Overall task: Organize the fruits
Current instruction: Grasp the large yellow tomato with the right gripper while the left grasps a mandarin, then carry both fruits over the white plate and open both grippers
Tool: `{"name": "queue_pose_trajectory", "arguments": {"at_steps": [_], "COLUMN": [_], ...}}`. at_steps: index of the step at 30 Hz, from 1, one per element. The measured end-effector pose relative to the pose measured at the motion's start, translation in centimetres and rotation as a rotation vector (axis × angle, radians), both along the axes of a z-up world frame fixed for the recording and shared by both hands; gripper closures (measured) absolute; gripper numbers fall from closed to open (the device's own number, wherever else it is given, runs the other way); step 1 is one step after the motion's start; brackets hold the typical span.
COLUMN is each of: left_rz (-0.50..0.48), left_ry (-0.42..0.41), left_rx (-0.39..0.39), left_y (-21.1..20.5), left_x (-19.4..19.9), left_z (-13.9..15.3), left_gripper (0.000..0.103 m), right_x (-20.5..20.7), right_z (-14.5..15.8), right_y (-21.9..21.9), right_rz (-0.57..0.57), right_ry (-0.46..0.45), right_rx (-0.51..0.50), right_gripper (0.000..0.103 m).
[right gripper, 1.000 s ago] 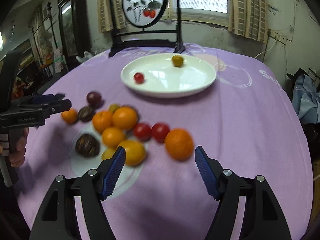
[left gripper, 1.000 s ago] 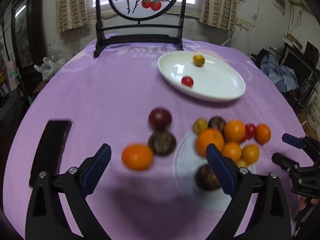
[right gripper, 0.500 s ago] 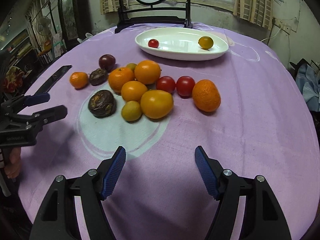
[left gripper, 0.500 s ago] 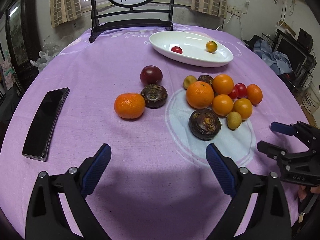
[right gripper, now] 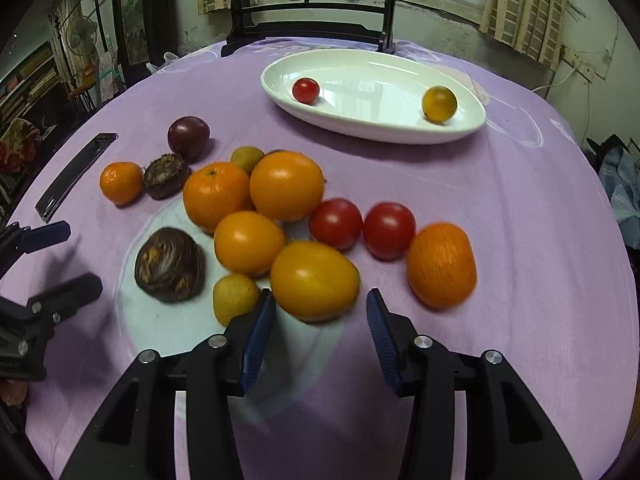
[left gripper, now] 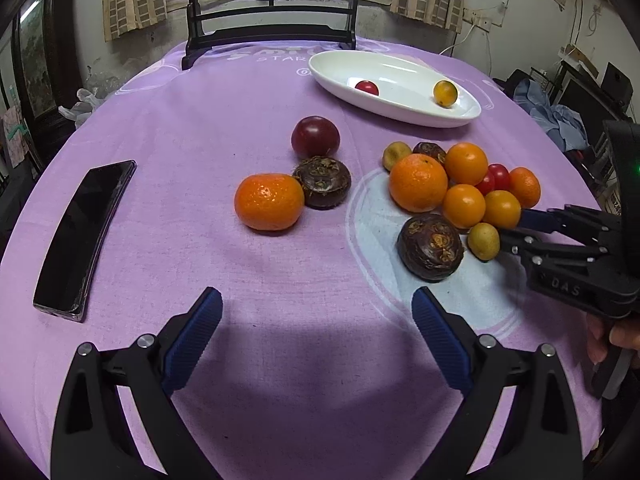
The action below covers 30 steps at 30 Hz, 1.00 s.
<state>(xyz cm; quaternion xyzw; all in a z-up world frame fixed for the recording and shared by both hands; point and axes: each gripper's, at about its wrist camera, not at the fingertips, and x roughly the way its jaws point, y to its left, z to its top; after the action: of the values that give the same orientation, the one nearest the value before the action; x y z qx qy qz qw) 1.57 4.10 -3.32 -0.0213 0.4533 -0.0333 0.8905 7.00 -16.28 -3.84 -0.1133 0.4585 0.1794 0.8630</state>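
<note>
A pile of oranges, red tomatoes and dark fruits lies on the purple cloth point(left gripper: 200, 128). A white oval dish point(right gripper: 384, 128) at the back holds a red cherry tomato point(right gripper: 305, 90) and a yellow one point(right gripper: 439, 103). My right gripper point(right gripper: 320, 312) is open, its blue pads on either side of the near edge of a yellow-orange fruit point(right gripper: 314, 280), apart from it. It also shows at the right of the left wrist view point(left gripper: 516, 228). My left gripper point(left gripper: 316, 316) is open and empty, short of a lone orange point(left gripper: 269, 201) and a dark fruit point(left gripper: 431, 246).
A black phone point(left gripper: 84, 236) lies at the left of the table. A black wooden stand point(left gripper: 272, 32) with a round painted panel stands at the far edge. Another orange point(right gripper: 441, 265) and two red tomatoes point(right gripper: 362, 226) lie right of the pile.
My right gripper has moved forward to the pile and narrowed around the yellow-orange fruit. My left gripper has moved slightly closer to the fruits.
</note>
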Motion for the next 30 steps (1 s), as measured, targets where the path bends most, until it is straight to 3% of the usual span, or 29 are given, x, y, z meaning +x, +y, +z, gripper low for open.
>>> {"name": "queue_pose_trajectory", "arguments": {"at_steps": [10,13,20,22,24,27,30], "left_rz": [0.053,0.034,0.045,0.025,0.036,0.032,0.011], "left_ry": [-0.007,0.017,0.043,0.036,0.038,0.053,0.037], "left_rx": [-0.006,0.005,0.046,0.071,0.074,0.026,0.025], "left_y": [1.5,1.1,1.0,0.8,1.2,1.8,1.5], "left_x": [3.0,4.5,6.8,7.1,7.1,6.7,5.4], "left_z": [0.1,-0.5,-1.3,-1.1,-0.8,-0.5,0.3], "left_gripper": [0.010,0.029,0.033,0.051,0.060,0.061,0.061], "right_x": [-2.8,-4.0,-5.4,-5.5,-5.5,-5.8,-5.6], "right_z": [1.2,1.3,2.2,2.3,2.4,2.7,3.0], "right_y": [-2.4,-3.2,-4.3,-4.4,-4.7,-5.0,-5.1], "right_rz": [-0.011,-0.022,-0.015,-0.020,-0.036,-0.044,-0.048], "right_ry": [-0.004,-0.006,-0.024,-0.021,-0.011,-0.021,-0.030], "right_rx": [0.121,0.137,0.178,0.185,0.199,0.196,0.194], "right_gripper": [0.062,0.062,0.062,0.062,0.062,0.062,0.062]}}
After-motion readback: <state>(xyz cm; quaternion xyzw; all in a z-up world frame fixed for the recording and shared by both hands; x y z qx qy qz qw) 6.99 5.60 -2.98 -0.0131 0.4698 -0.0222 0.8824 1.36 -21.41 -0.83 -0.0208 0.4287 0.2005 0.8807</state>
